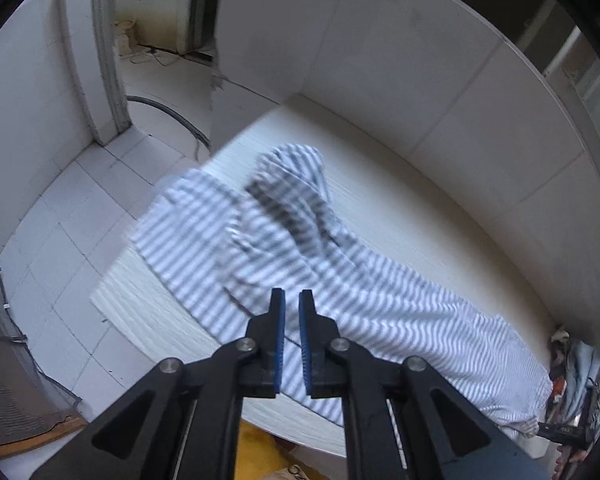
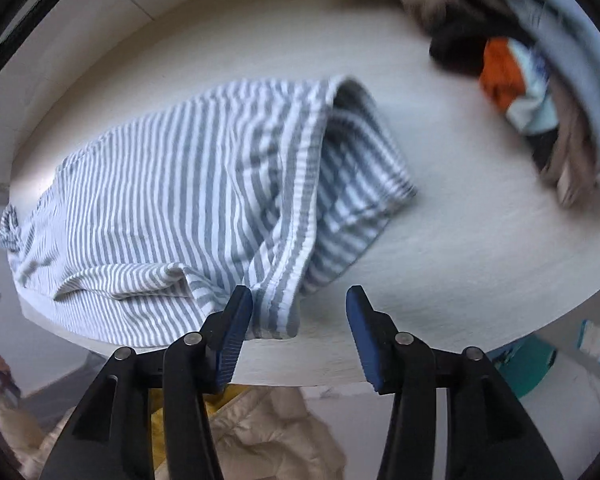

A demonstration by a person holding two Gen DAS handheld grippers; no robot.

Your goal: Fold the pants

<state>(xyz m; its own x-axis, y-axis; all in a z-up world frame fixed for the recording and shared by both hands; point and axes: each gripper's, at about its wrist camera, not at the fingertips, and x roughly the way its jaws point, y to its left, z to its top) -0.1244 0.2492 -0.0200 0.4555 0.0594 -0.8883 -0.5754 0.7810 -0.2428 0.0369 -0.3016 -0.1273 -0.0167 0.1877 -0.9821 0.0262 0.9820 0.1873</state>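
Grey-and-white striped pants [image 1: 340,280] lie crumpled on a white table [image 1: 440,216]. In the left wrist view the legs bunch up at the far end and one leg hangs over the table's left edge. My left gripper [image 1: 292,293] hovers over the middle of the pants, jaws nearly closed with a narrow gap, holding nothing. In the right wrist view the pants [image 2: 172,184] lie with the waistband [image 2: 296,216] open toward me. My right gripper [image 2: 298,294] is open at the table's near edge, its jaws either side of the waistband's lower corner.
A pile of other clothes [image 2: 540,80] sits at the table's far right, also seen in the left wrist view [image 1: 572,376]. A white wall [image 1: 420,60] backs the table. Tiled floor [image 1: 60,240] lies to the left. Beige and yellow fabric [image 2: 268,432] lies below the table edge.
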